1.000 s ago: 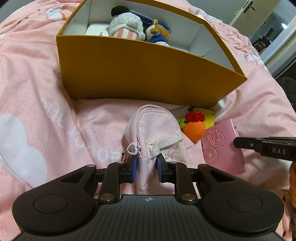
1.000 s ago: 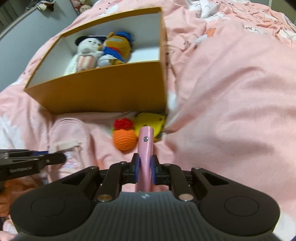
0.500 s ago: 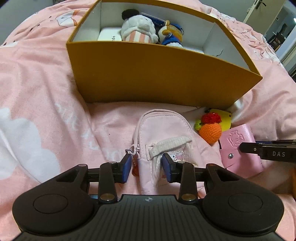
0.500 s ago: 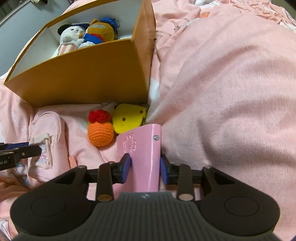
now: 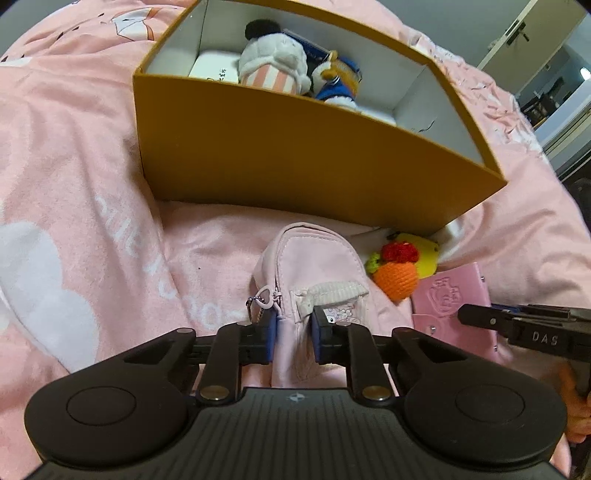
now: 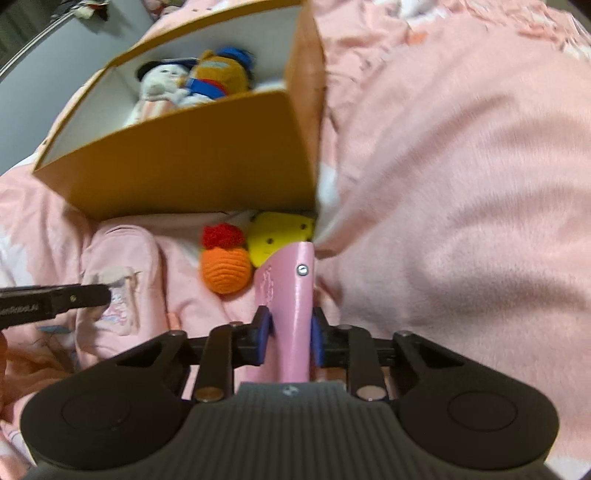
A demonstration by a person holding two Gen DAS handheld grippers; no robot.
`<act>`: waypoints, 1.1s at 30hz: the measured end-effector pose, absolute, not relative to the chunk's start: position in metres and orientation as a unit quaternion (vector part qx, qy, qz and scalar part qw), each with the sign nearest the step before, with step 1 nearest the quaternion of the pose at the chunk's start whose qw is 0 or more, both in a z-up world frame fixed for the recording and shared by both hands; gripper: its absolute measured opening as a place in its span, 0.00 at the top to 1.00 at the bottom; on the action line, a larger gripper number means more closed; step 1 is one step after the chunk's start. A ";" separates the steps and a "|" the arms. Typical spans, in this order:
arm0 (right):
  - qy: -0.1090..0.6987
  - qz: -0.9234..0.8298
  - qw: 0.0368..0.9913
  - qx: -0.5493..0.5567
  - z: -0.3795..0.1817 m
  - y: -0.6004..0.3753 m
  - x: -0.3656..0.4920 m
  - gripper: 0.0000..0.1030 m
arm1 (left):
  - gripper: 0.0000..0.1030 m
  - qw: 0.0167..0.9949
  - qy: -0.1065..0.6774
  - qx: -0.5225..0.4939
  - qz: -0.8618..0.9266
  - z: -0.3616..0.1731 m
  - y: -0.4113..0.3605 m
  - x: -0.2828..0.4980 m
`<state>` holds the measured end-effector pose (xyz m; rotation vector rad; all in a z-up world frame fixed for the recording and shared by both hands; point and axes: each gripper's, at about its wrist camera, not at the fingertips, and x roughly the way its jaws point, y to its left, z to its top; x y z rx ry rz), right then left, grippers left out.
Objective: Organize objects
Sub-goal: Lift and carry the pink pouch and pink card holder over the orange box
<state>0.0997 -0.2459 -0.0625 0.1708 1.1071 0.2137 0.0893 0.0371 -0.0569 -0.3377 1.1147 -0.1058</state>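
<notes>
You had both jaws re-clamped after a brief loosening, left gripper on the pink pouch, right gripper on the pink wallet, so both looked ready for the box.

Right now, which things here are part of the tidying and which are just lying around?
Job: pink pouch in left gripper; pink wallet in right gripper; orange box; crochet orange; yellow pouch.
Background: pink blanket; door.

Right gripper, jaws just closed in, clamping the pink card holder — beyond it an orange crochet toy and yellow pouch before the mustard box.
</notes>
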 end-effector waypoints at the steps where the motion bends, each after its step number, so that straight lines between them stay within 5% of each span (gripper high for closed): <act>1: 0.520 0.105 0.844 0.081 -0.057 -0.244 0.098 0.81 | 0.81 0.834 0.524 -0.164 -0.055 -0.053 0.038 0.088; 20: 0.371 0.143 0.913 0.089 0.078 -0.251 0.119 0.82 | 0.82 0.899 0.394 -0.149 -0.121 0.080 0.051 0.124; 33: 0.390 0.113 0.909 0.094 0.058 -0.241 0.225 0.82 | 0.82 0.896 0.407 -0.134 -0.113 0.068 0.047 0.211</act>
